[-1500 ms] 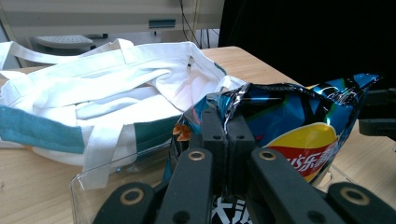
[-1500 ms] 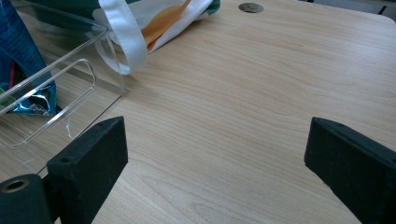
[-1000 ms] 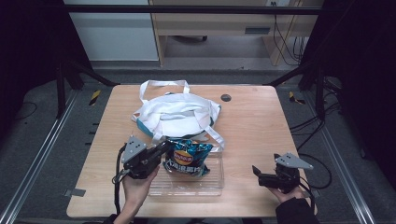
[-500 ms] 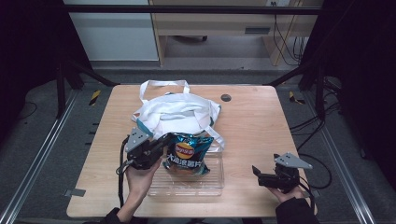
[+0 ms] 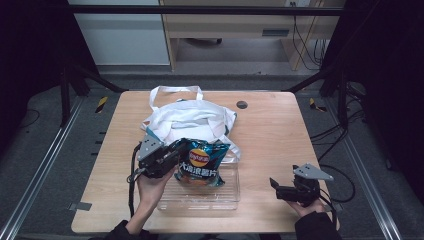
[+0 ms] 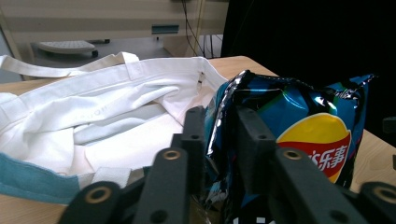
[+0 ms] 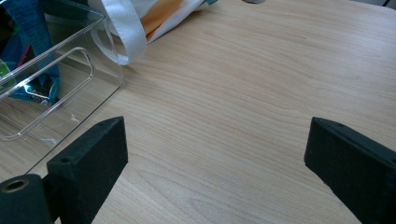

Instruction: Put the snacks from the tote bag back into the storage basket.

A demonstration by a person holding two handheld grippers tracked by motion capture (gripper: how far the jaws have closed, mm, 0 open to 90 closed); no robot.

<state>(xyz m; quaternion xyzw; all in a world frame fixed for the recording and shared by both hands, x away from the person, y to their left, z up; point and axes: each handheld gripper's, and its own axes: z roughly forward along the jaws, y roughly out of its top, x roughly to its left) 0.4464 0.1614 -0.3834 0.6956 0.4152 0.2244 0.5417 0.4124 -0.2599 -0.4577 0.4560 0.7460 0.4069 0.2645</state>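
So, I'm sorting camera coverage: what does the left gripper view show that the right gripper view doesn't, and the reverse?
Left gripper view: the left gripper shut on the edge of the blue chip bag, whose yellow and red logo faces the camera, and the open mouth of the white tote bag behind it.

Right gripper view: the right gripper open above bare table, and the clear plastic bin seen from its side.

Both: the wooden tabletop and part of the tote bag's white fabric.

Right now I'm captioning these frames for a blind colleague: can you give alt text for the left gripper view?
The left gripper has its two black jaws clamped on the crinkled edge of a shiny blue crisp bag with a yellow and red logo. Behind it a white cloth tote bag with long straps lies crumpled on the light wooden table.
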